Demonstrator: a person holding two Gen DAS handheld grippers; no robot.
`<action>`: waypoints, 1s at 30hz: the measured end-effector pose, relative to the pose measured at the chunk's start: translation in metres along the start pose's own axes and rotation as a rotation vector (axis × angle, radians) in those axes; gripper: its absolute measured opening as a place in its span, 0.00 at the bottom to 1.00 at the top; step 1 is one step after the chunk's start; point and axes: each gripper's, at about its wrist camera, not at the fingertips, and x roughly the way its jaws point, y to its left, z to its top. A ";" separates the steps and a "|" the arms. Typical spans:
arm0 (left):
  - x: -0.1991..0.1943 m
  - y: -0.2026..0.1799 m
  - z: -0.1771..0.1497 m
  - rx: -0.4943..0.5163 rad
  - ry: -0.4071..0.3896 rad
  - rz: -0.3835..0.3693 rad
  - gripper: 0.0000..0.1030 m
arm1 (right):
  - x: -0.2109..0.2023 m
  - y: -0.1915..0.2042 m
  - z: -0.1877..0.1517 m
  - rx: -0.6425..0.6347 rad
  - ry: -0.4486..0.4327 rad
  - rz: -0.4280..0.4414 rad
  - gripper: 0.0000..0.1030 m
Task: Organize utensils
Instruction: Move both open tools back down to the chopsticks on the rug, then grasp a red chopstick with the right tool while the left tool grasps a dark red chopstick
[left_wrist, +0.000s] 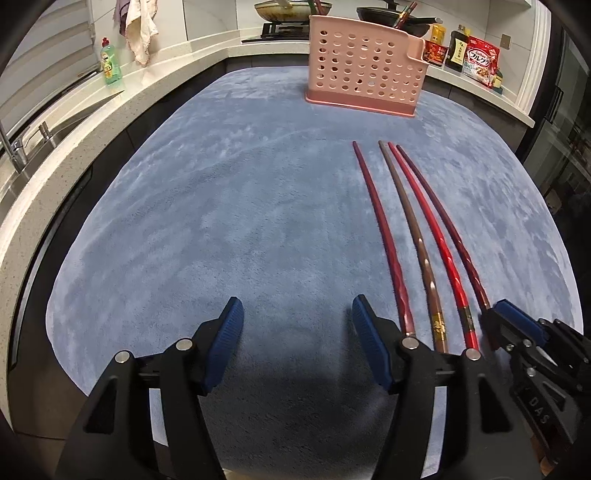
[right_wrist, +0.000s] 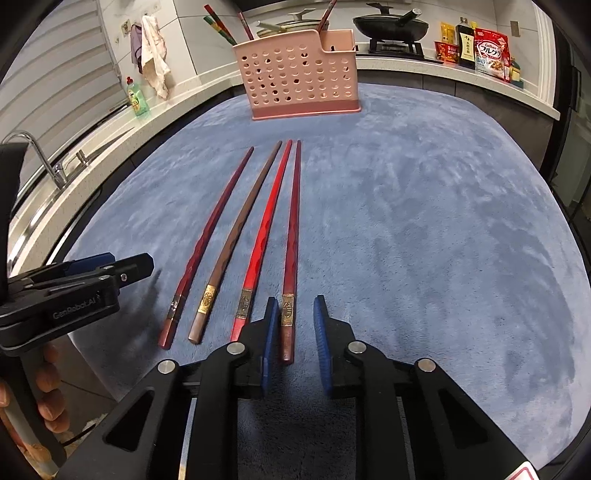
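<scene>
Several chopsticks lie side by side on a blue mat: a dark red one, a brown one, a bright red one and a maroon one. A pink perforated holder stands upright at the mat's far end with several chopsticks in it. My right gripper is open, its blue pads on either side of the maroon chopstick's thick end without closing on it. My left gripper is open and empty over bare mat, left of the chopsticks. The holder also shows in the left wrist view.
A counter with a sink and tap runs along the left. A green soap bottle and hanging cloths stand there. Pans on a stove, and bottles and food packets, sit behind the holder.
</scene>
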 end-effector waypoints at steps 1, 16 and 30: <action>-0.001 -0.001 0.000 0.003 -0.001 -0.004 0.59 | 0.000 0.000 -0.001 -0.005 -0.001 -0.004 0.16; -0.009 -0.027 -0.014 0.061 0.006 -0.089 0.64 | -0.005 -0.015 -0.005 0.021 -0.013 -0.039 0.07; 0.001 -0.034 -0.020 0.067 0.033 -0.081 0.57 | -0.005 -0.018 -0.005 0.035 -0.012 -0.032 0.07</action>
